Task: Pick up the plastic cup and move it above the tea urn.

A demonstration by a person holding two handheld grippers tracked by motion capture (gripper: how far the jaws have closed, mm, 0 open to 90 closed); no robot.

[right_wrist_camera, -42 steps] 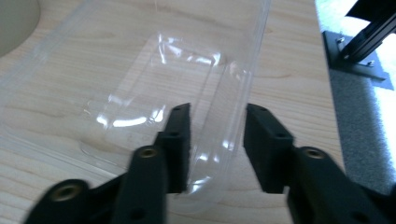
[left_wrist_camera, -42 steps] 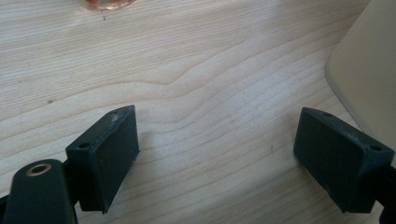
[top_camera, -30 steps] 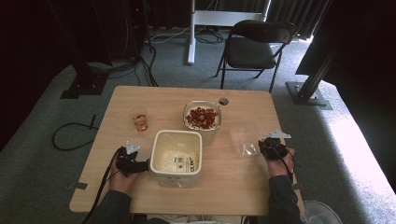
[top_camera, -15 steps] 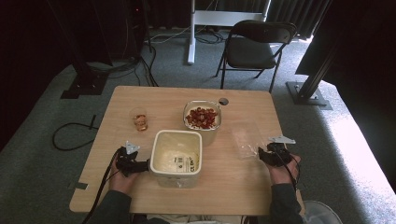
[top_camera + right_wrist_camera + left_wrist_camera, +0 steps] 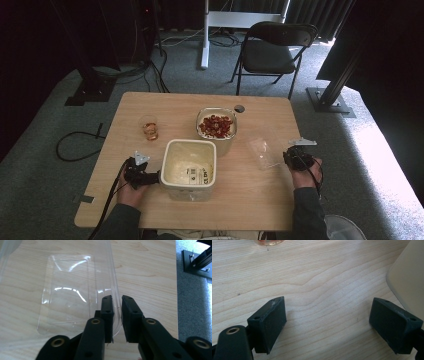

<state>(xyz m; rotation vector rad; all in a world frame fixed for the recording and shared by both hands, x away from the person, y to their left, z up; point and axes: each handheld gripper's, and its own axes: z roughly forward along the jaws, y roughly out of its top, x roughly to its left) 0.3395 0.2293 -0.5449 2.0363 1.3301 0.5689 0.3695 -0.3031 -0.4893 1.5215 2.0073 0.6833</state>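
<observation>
High view: you have one wooden table [image 5: 260, 200] carrying one cream tub [image 5: 190, 167], one glass bowl of red fruit [image 5: 217, 127], one small glass [image 5: 149, 127] and one clear plastic lid [image 5: 264, 151] (flat, at the right). Your left gripper [image 5: 150, 177] sits just beside the tub; your right gripper [image 5: 289, 159] has drawn back toward you since a second ago.

Left gripper view: jaws stand wide, nothing between them.

Right gripper view: jaws have just been closing, nearly together on the lid's rim [image 5: 115, 302]; contact uncertain.
</observation>
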